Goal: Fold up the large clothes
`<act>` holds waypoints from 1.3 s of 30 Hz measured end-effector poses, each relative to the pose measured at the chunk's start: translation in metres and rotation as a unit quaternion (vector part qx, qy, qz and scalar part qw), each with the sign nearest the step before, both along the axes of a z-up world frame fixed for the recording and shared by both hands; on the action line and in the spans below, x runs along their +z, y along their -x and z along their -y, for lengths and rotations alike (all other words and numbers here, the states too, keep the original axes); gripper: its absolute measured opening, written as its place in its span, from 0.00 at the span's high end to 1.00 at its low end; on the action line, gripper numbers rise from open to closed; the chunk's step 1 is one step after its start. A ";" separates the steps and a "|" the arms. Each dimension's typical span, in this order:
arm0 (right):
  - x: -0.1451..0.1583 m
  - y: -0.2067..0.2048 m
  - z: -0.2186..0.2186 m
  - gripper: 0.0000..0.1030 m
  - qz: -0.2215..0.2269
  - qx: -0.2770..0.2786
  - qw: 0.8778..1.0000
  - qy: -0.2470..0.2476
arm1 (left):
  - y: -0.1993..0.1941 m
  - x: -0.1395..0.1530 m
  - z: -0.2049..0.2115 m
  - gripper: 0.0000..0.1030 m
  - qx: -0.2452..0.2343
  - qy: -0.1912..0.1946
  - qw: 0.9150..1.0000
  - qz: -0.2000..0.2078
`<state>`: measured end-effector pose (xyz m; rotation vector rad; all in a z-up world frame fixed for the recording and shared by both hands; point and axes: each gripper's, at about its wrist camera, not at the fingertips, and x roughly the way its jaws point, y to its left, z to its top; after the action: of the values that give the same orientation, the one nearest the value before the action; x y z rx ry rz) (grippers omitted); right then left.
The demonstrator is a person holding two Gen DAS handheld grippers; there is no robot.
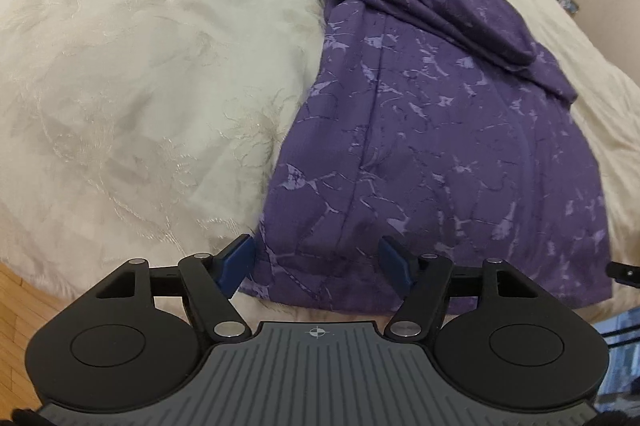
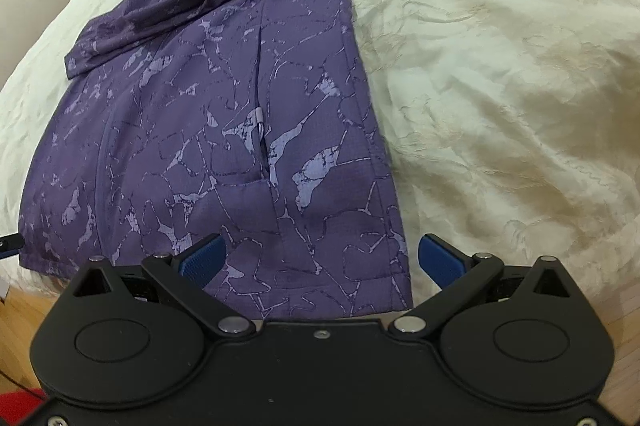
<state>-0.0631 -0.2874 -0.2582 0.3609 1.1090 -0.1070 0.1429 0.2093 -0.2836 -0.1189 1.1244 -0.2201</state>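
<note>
The thin, limp purple dress (image 1: pixel 432 130) is lying partly folded on the bed (image 1: pixel 140 66), likely light and slippery. Its near hem corners are being straddled by the left gripper (image 1: pixel 316 258) and right gripper (image 2: pixel 320 258), both open and holding nothing; those corners are judged the best holds

The purple garment (image 1: pixel 440 130) is thin woven cloth, matt, with a faint grid texture and a paler marbled print. The cream bedspread (image 1: pixel 140 66) under it is soft cloth with a slight sheen and raised embroidered swirls. The left gripper (image 1: pixel 318 260) and right gripper (image 2: pixel 320 256) are matt black plastic with shiny metal pins and blue, finely textured pads (image 2: pixel 202 260); the floor (image 1: pixel 16 300) is pale wood.
</note>
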 end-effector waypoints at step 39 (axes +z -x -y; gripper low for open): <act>-0.020 -0.012 0.019 0.74 -0.015 0.007 0.999 -0.052 | -0.004 -0.010 0.002 0.78 -0.034 0.023 0.999 0.001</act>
<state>-0.0512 -0.3067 -0.2778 0.4452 1.1485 -0.0421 0.1473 0.2074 -0.2933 -0.1217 1.1236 -0.3066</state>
